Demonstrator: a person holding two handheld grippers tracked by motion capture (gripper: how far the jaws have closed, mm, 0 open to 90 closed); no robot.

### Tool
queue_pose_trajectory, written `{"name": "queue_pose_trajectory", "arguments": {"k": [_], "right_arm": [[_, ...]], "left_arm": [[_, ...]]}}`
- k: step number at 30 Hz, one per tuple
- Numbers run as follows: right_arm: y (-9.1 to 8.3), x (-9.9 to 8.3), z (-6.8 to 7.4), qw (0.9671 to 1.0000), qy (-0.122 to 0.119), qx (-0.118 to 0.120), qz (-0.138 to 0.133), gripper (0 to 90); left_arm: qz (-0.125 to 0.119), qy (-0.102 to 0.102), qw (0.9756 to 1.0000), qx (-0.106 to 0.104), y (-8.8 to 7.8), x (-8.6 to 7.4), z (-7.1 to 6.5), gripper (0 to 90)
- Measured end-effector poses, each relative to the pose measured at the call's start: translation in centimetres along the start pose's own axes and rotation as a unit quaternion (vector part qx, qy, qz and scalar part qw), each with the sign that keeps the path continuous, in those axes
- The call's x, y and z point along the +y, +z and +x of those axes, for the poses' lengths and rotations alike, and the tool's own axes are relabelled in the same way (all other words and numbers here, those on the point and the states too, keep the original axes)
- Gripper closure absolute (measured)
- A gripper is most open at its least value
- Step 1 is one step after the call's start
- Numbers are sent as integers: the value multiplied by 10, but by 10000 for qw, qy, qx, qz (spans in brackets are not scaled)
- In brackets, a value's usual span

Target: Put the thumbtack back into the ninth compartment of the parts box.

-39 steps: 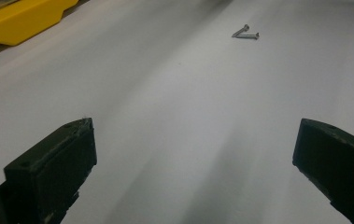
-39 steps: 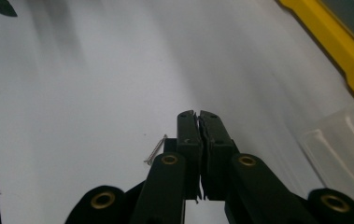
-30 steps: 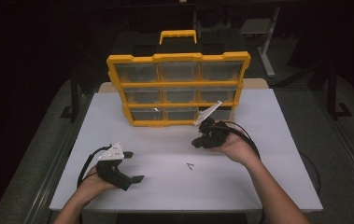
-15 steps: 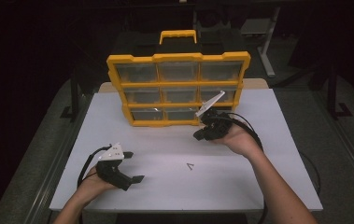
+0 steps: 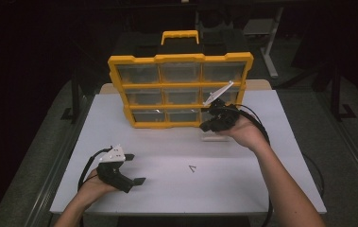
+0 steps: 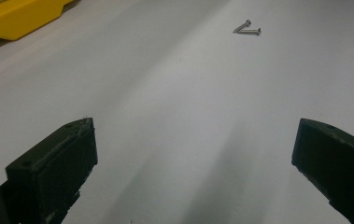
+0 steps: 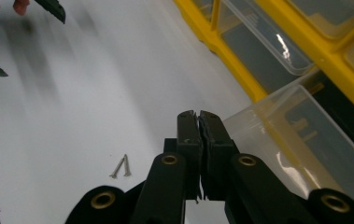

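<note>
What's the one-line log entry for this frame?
left gripper: open, low over table | right gripper: shut, at clear drawer pulled partway from yellow organizer | two screws: loose on table

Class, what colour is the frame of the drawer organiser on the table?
Yellow frame, clearest in the high view.

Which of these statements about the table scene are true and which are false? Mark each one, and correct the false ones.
1. The left gripper is open. True.
2. Two screws lie on the white table. True.
3. The right gripper is wide open. False: its jaws are shut together.
4. The organizer has a red frame. False: the frame is yellow, with clear drawers.
5. A clear drawer at the organizer's bottom right is pulled out beside the right gripper. True.
6. The left gripper holds the screws. False: they lie on the table, apart from it.
</note>
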State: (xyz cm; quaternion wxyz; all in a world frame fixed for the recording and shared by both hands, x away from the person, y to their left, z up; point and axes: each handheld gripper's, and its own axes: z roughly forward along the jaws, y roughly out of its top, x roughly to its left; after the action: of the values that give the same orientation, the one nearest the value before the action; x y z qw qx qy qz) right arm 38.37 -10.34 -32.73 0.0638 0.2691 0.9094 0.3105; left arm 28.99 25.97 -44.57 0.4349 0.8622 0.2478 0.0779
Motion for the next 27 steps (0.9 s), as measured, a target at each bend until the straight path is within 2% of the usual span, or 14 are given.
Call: {"name": "queue_pose_trajectory", "arguments": {"k": [5, 12, 21, 22, 27], "right_arm": [[-3, 2, -8, 9999, 66, -108, -49, 865], [-2, 3, -18, 9995, 181, -273, 17, 865], [8, 0, -35, 9982, 313, -488, 152, 865], [13, -1, -40, 9976, 327, -563, 236, 865], [21, -4, -46, 9965, 391, -643, 367, 865]], "left_arm": [[20, 53, 10000, 15, 1, 0, -1, 1], [1, 65, 10000, -3, 1, -1, -1, 1], [-38, 70, 10000, 8, 0, -1, -1, 1], [-48, 85, 10000, 20, 0, -1, -1, 1], [-86, 114, 9999, 30, 0, -1, -2, 0]]}}
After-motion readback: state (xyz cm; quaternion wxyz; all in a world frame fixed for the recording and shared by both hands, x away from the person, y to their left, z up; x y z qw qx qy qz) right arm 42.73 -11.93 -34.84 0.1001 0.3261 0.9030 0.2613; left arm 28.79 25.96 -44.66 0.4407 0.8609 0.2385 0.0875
